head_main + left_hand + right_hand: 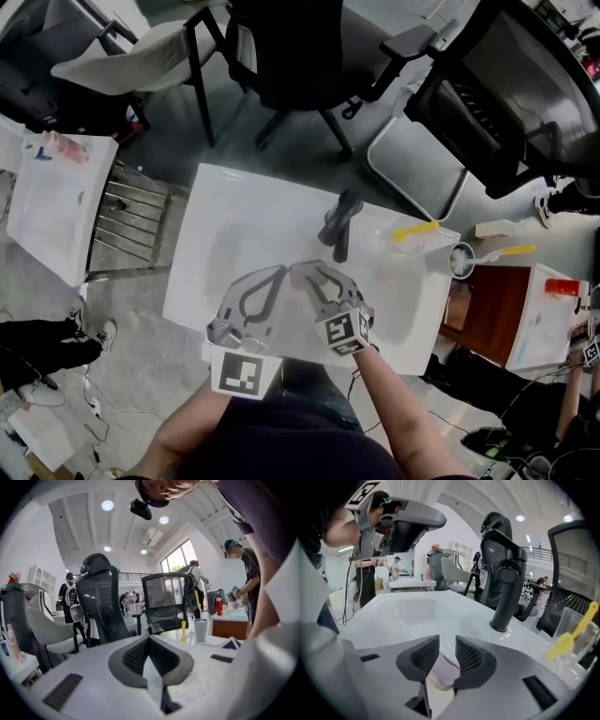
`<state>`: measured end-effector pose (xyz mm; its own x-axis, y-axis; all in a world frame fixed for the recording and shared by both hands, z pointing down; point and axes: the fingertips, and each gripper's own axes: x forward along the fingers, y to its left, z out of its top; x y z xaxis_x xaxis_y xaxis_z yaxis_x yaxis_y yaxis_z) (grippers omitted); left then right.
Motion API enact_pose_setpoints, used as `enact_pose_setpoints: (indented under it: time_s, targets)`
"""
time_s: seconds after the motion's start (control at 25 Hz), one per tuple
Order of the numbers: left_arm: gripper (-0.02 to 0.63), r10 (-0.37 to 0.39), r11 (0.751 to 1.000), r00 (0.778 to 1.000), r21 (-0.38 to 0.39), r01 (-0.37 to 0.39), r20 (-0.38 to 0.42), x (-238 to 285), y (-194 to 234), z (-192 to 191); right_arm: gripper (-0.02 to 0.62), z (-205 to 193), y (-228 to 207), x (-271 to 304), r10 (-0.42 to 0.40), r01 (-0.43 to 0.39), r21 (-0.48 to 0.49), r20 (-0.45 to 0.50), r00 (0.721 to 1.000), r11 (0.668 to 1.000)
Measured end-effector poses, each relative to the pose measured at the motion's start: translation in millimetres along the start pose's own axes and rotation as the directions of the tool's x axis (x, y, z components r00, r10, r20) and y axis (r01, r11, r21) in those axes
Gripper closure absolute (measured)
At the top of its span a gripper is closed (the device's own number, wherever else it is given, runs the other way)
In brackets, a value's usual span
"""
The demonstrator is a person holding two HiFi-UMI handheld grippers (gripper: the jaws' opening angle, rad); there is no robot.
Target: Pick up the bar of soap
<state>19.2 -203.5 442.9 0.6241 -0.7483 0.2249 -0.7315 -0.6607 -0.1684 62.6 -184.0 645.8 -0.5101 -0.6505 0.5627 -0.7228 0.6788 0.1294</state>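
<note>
A pale pink bar of soap (443,671) lies between the jaws of my right gripper (447,641), deep behind the fingertips, over the white sink (408,611); the pads do not visibly press on it and the jaws stand open. In the head view the right gripper (314,274) hangs over the sink's near rim (216,323), and the soap is hidden there. My left gripper (279,272) hovers just left of it, jaws shut with nothing held (150,641). It also shows high at the upper left of the right gripper view (408,517).
A black faucet (340,225) (505,573) stands at the sink's far side. A clear cup holding a yellow tool (412,234) (574,630) and a white brush (464,258) sit to the right. Office chairs (300,56) stand behind the sink; people stand nearby.
</note>
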Motion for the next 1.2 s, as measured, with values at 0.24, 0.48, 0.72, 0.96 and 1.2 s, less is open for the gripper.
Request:
enact_pose_setpoints:
  time_s: [0.24,0.48,0.72,0.96,1.2]
  targets:
    - [0.607,-0.002,1.000,1.000,-0.019,0.001,-0.019,2.0,2.7,-7.6,0.469,-24.4,7.1,19.8,0.076,-0.086,-0.083,-0.120,0.990,0.993]
    - [0.607,0.002,1.000,0.999,-0.024,-0.003,-0.036,5.2,4.4,-12.1,0.441,-48.1,13.0,31.9,0.140,-0.185,-0.160,-0.259,0.956,0.970]
    - [0.607,0.008,1.000,0.999,-0.025,-0.009,-0.042,5.0,7.3,-14.0,0.422,-60.2,17.0,38.1,0.170,-0.272,-0.256,-0.358,0.918,0.928]
    - [0.607,0.017,0.999,0.998,-0.040,-0.020,-0.053,3.1,8.7,-17.4,0.414,-67.3,21.6,45.8,0.157,-0.339,-0.384,-0.432,0.888,0.859]
    - [0.607,0.027,0.999,0.998,-0.044,-0.029,-0.059,-0.4,12.8,-21.5,0.402,-76.7,28.5,56.6,0.135,-0.392,-0.460,-0.498,0.857,0.797]
